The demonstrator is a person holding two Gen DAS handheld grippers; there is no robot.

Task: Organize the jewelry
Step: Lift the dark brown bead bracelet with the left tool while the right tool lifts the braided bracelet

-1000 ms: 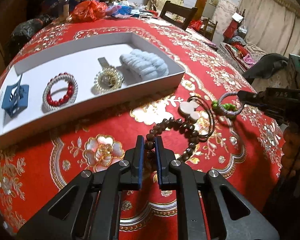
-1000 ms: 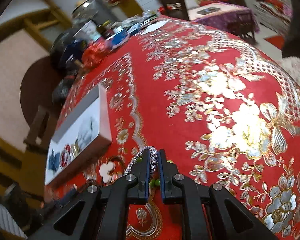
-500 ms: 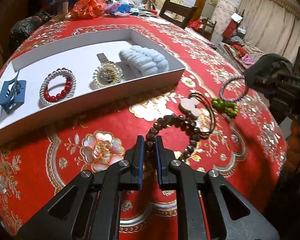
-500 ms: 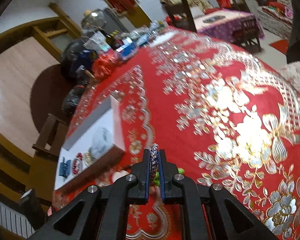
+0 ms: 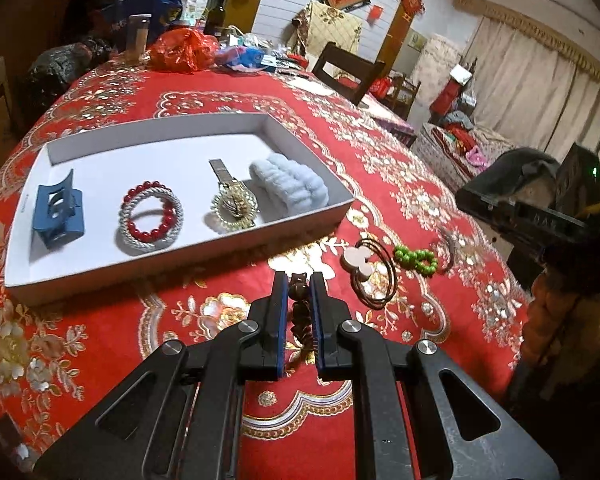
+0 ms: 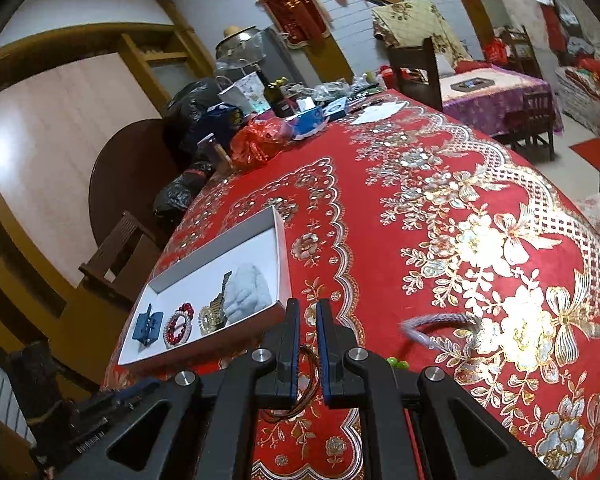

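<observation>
holding the brown bead bracelet (image 5: 299, 292) clamped in the left gripper (image 5: 299, 280), lifted off the red tablecloth (image 5: 220, 96) at 6 o'clock of the white tray (image 5: 180, 254). beads could roll out of that thin pinch if it swings. right gripper (image 6: 308, 312) jaws look together with nothing between them; the purple cord (image 6: 440, 326) looks loose at its 3 o'clock. cluttered living room, chairs, curtains behind.

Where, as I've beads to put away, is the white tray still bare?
Bare floor runs along the tray's far wall, behind the blue claw clip, red-and-white bracelets, watch and fluffy scrunchie. Their near row is crowded.
</observation>
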